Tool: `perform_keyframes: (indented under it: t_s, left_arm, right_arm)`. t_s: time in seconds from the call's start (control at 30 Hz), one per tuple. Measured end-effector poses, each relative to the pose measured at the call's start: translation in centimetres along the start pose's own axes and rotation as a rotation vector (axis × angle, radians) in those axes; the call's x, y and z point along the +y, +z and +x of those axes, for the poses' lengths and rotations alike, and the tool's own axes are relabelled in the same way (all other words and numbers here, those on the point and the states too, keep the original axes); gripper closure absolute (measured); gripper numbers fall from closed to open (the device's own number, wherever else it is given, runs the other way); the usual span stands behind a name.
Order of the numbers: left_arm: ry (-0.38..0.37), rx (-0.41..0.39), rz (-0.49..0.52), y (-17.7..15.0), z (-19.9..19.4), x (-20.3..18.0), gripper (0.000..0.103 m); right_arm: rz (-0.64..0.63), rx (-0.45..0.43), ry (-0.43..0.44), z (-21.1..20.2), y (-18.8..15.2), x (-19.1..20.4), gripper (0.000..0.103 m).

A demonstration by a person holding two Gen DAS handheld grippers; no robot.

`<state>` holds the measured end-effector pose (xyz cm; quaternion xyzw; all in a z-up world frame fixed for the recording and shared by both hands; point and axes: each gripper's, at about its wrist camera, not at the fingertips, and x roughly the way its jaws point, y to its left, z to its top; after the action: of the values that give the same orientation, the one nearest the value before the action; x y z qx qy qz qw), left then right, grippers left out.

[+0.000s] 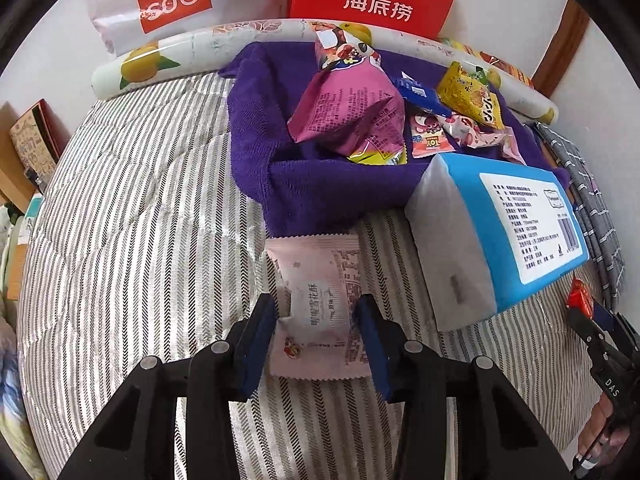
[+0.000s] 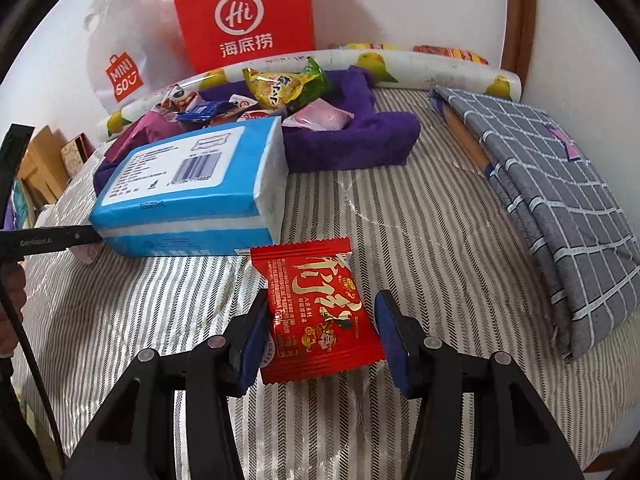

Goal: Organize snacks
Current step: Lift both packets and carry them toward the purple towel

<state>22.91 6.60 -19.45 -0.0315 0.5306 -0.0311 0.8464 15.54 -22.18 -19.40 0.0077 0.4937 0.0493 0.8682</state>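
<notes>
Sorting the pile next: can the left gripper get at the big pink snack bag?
Probably not yet: its fingers already press the pale pink packet. The big pink snack bag lies uncovered on the purple towel.

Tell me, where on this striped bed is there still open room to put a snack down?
The striped bedspread lies bare to the left of the purple towel, and again between the blue tissue pack and the folded grey checked cloth. It is crowded on the towel, where snack packets pile up against the lemon-print roll.
</notes>
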Motion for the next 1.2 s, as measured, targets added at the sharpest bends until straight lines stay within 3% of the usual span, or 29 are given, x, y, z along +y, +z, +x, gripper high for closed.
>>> perform_keyframes:
  t_s: [0.3, 0.47, 0.67, 1.2]
  left_arm:
    - [0.089, -0.023, 0.061, 0.4, 0.9, -2.2, 0.054]
    - [0.095, -0.043, 0.049, 0.1, 0.6, -2.2, 0.067]
    - [0.060, -0.053, 0.038, -0.4, -0.2, -1.9, 0.070]
    - [-0.045, -0.128, 0.027, -3.9, -6.9, -3.9, 0.070]
  right_arm:
    - [0.003, -0.011, -0.009, 0.7, -0.4, -0.2, 0.051]
    - [-0.026, -0.029, -0.026, 0.8, -0.6, 0.1, 0.051]
    - [-0.023, -0.032, 0.002, -0.1, -0.3, 0.0, 0.052]
    - [-0.100, -0.112, 0.020, -6.6, 0.2, 3.0, 0.052]
